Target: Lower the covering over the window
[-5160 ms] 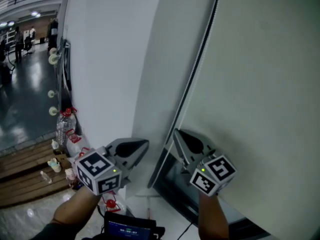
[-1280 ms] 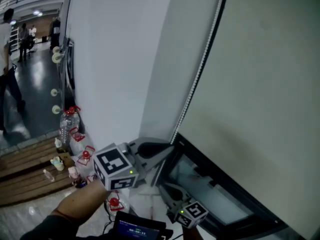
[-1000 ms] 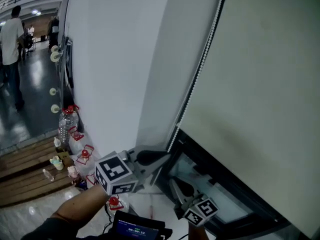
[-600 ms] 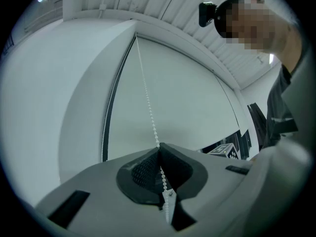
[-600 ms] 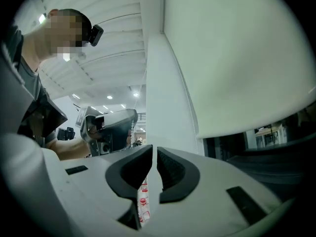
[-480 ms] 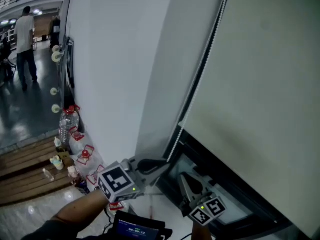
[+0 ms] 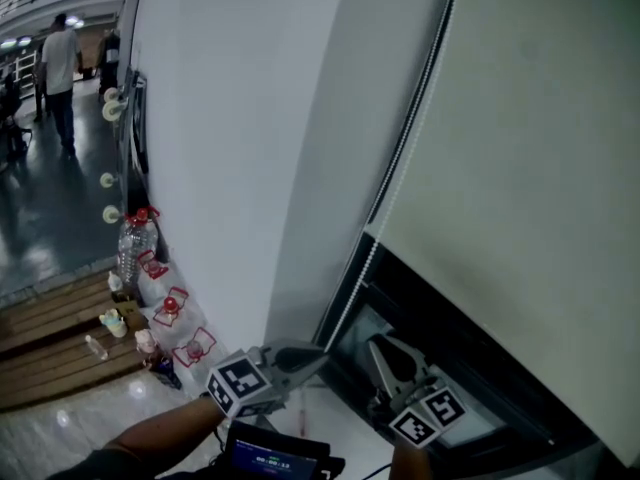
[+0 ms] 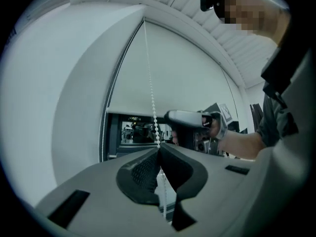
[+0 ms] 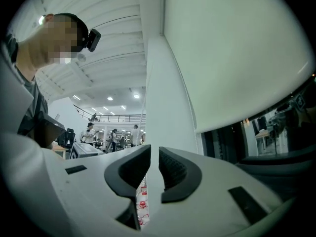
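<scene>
An off-white roller blind (image 7: 520, 168) covers most of the window; dark glass and frame (image 7: 405, 303) show below its bottom edge. A white bead chain (image 7: 400, 158) hangs along the blind's left side. My left gripper (image 7: 320, 354) is low by the frame and shut on the chain (image 8: 150, 83), which runs up from between its jaws (image 8: 158, 149). To its right, my right gripper (image 7: 386, 346) points up at the window. Its jaws (image 9: 154, 152) have just been opening and stand slightly apart, with nothing between them.
A white wall (image 7: 230, 148) flanks the window on the left. At its foot stand a water bottle (image 7: 128, 248) and red-and-white items (image 7: 170, 308), beside wooden boards (image 7: 50, 338). A person (image 7: 62, 63) walks in the far hall. A small screen (image 7: 265, 460) is below.
My left gripper has sunk along the window's edge with the chain in its jaws. My right gripper has risen a little beside it.
</scene>
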Demonstrator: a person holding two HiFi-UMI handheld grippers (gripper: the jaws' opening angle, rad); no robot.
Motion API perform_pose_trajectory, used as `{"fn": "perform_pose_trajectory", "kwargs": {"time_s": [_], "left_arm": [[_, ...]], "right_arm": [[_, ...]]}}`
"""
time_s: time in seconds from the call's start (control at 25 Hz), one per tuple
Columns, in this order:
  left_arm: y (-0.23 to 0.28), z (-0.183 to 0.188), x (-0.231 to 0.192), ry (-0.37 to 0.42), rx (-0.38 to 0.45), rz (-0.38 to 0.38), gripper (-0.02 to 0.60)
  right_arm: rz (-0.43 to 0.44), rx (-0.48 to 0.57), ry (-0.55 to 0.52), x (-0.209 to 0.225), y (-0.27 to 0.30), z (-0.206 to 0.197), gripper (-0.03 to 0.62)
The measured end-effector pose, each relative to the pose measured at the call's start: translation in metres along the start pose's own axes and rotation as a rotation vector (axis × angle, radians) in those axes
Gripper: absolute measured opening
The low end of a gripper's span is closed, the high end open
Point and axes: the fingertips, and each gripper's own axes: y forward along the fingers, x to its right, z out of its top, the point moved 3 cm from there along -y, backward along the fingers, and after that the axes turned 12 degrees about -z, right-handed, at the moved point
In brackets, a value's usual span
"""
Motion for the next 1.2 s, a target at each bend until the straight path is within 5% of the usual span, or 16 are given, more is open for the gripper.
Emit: {"fn": "perform_pose_trajectory", "kwargs": {"time_s": [0.44, 0.8, 1.08, 1.2], "left_arm": [[-0.006, -0.034, -0.001, -0.003, -0.05, 0.025, 0.002], [-0.007, -0.05, 0.007, -0.046, -0.032, 0.011, 0.002], [-0.008, -0.05, 0.008, -0.015, -0.05, 0.009, 0.002], [-0.005, -0.052, 0.013, -0.022, -0.046, -0.01, 0.002]], "right_arm": [[0.082, 0.072, -0.105, -0.019, 0.018, 0.085, 0.088], [0.208, 0.051, -0.126, -0.032, 0.051, 0.146, 0.181], [0.265, 0.067, -0.089, -0.049, 0.081, 0.174, 0.181], [0.257, 0.084, -0.094, -0.049, 0.087, 0.181, 0.095]]}}
